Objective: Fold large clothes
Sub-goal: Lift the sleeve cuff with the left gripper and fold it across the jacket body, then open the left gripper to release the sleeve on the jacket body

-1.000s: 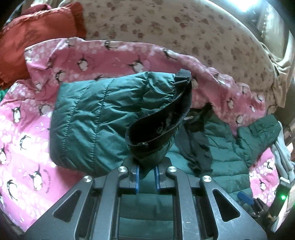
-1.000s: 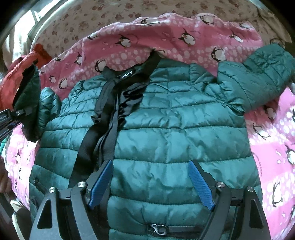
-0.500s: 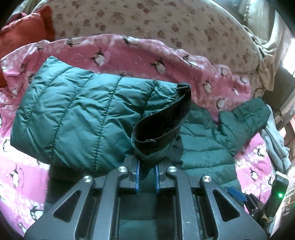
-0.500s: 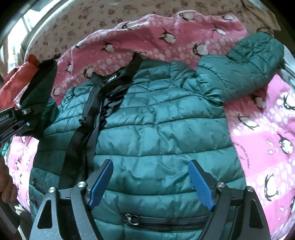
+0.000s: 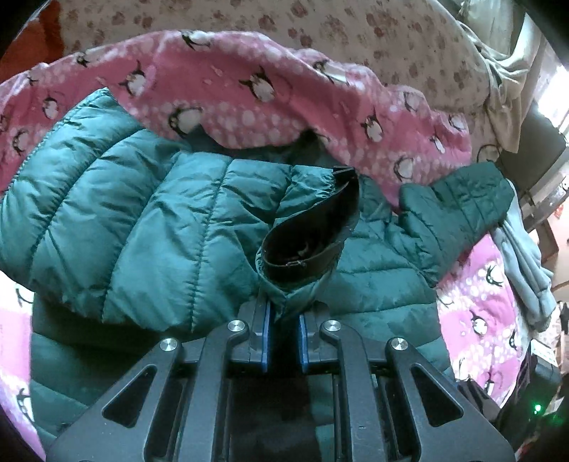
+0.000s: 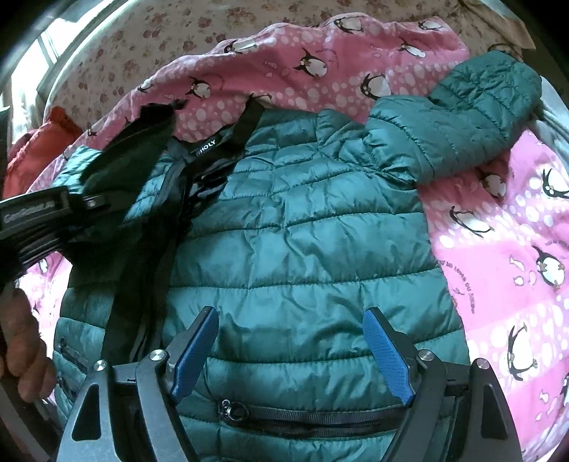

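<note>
On the bed, over a pink penguin-print blanket [image 6: 498, 248], a teal quilted puffer jacket [image 6: 313, 227] lies spread front-up, collar end far from the cameras, hem nearest the right tool.

Left tool [image 5: 283, 325]: clamped tight on the cuff of the jacket's sleeve [image 5: 142, 227], blue pads pinching teal fabric right at the black-lined cuff opening [image 5: 309, 245]. Sleeve is lifted and drawn across the jacket body, with the cuff standing up off the pads and its black lining facing the camera. In the right wrist view the same tool comes in from the left edge with the dark cuff held above the jacket's shoulder area; a bare hand [image 6: 21, 348] shows at the lower left edge.

Right tool [image 6: 291, 352]: spread wide, nothing between the blue pads [image 6: 386, 355], hovering over the lower front of the jacket just above a black pocket zipper [image 6: 306, 414]. Whether the fingertips touch the fabric, cannot tell.

Other sleeve [image 6: 462, 110] lies out to the right, flat on the blanket, cuff toward the far right corner. Black zipper placket [image 6: 149, 270] runs down the jacket's left part, neck label at the collar.

Blanket's far edge is bunched against the jacket collar. Beyond it, a beige sheet with a small floral print [image 5: 320, 32]. Red-orange fabric [image 6: 39, 149] at the far left, a pale blue garment [image 5: 526, 256] by the bed's right edge.
</note>
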